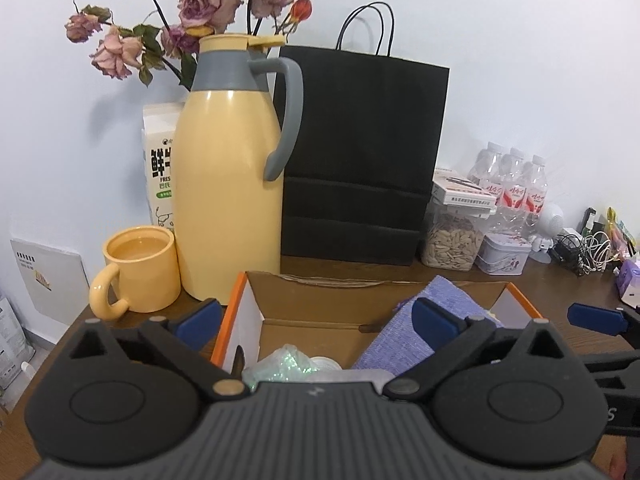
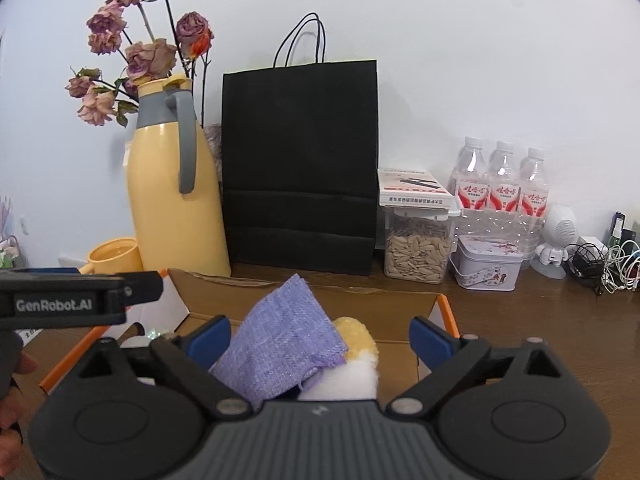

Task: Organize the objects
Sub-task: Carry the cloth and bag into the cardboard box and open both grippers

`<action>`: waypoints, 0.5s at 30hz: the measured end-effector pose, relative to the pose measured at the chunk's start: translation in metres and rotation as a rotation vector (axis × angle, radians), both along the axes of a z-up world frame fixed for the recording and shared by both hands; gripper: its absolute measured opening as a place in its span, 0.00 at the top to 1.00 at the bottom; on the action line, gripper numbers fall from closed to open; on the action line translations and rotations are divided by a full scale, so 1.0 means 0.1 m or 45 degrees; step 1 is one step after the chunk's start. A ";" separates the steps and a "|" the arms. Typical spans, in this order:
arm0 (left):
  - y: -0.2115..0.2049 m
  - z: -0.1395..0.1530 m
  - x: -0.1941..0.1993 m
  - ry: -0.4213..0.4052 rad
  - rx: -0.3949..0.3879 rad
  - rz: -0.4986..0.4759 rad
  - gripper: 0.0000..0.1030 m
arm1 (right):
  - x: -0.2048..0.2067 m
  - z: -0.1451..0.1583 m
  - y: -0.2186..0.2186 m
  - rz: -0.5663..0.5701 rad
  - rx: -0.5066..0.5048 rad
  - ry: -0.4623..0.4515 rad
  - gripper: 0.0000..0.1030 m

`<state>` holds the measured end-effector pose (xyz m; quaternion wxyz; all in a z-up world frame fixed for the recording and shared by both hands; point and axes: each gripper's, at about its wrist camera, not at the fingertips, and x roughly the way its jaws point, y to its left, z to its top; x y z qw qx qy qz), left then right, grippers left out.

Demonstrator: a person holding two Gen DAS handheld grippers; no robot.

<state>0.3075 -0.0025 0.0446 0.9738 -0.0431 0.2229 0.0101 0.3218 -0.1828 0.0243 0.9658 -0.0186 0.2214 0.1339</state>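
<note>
1. Here, the cloth (image 2: 280, 332), a purple woven piece, lies folded in the box (image 1: 244, 312), draped over a yellow-and-white sponge (image 2: 356, 344) at the box's right side.
2. The left gripper (image 1: 320, 316) is spread wide above the box's near edge, with nothing between its blue pads (image 1: 436, 316).
3. The right gripper (image 2: 320, 336) is also spread; the cloth sits between its pads (image 2: 210, 338) but neither presses on it.
4. The cloth looks light, soft and limp. It will likely sag and unfold when lifted, so a pinch on the raised folded ridge or a doubled corner should hold better than on a single edge.
5. The sponge looks light and squashy; a grip across its middle would suit it, though it may compress and spring back.
6. A crinkly plastic wrapper (image 1: 284, 364) lies at the box's left; probably slippery and nearly weightless.
7. Beside the box stand a flask (image 1: 228, 184) and mug (image 1: 140, 272), both rigid and likely heavier.
8. A black bag (image 1: 360, 152) stands behind, by the wall.
</note>
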 end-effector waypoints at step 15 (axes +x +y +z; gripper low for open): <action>-0.09 0.14 -0.81 -0.042 -0.021 -0.035 0.00 | -0.71 0.14 -0.14 0.016 0.019 -0.022 0.00</action>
